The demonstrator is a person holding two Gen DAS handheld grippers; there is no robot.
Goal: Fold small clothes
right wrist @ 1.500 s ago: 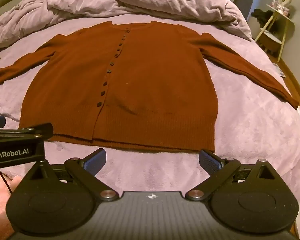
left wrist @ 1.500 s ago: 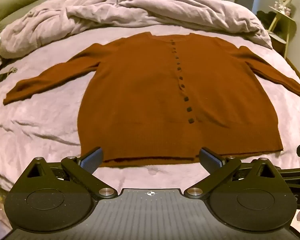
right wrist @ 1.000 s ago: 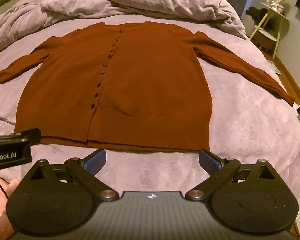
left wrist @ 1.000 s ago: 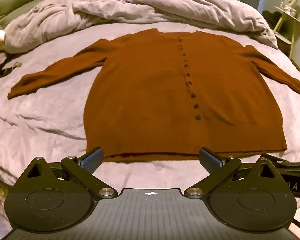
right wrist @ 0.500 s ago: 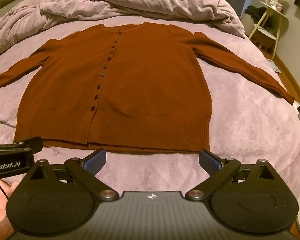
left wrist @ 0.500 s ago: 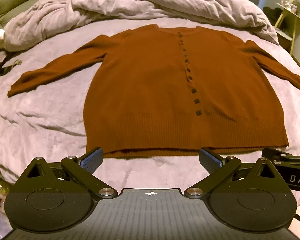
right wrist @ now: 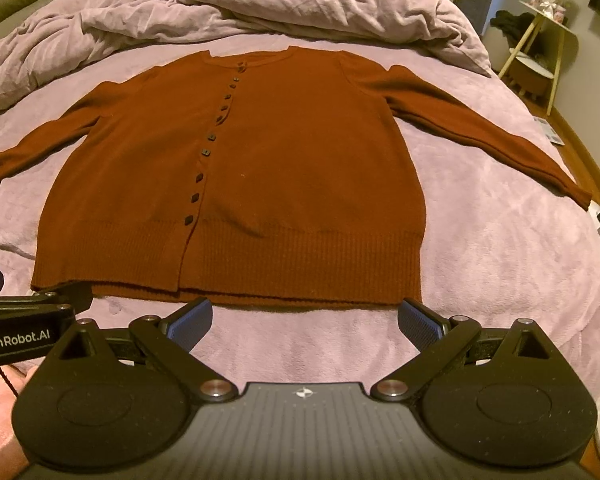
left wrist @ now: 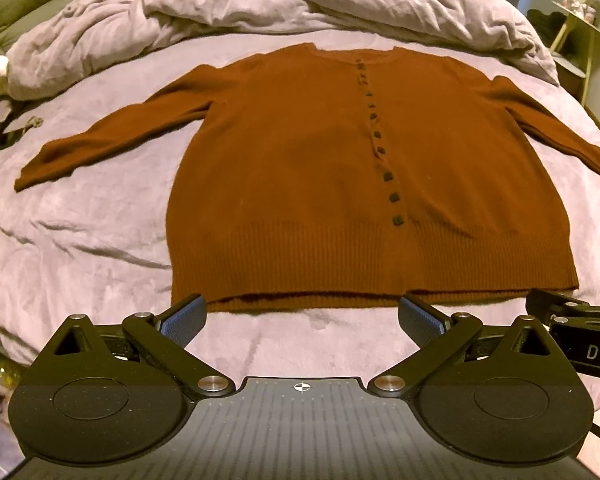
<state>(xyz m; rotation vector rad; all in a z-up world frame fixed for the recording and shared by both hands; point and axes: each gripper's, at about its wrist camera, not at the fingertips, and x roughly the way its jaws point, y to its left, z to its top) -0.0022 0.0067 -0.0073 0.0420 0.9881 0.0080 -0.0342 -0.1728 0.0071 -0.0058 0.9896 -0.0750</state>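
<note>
A rust-brown cardigan (left wrist: pixel 300 184) lies flat and face up on a lilac bed cover (left wrist: pixel 80 240), its front closed by a row of small dark buttons (left wrist: pixel 388 178) running from neckline to ribbed hem. Both sleeves are spread outward and slant down toward the near side; the one on the left ends on the cover, the one on the right runs out near the bed's edge. Beyond the neckline a crumpled lilac duvet (left wrist: pixel 300 4) is heaped across the bed.

The left gripper (left wrist: pixel 302 322) hangs just short of the hem, its jaws spread wide with nothing between them. The right gripper (right wrist: pixel 305 320) sits likewise before the hem, fingers wide apart and empty. Whether either blue pad (right wrist: pixel 190 322) touches the cover is hard to judge. A small side table (right wrist: pixel 540 52) stands to the right of the bed
</note>
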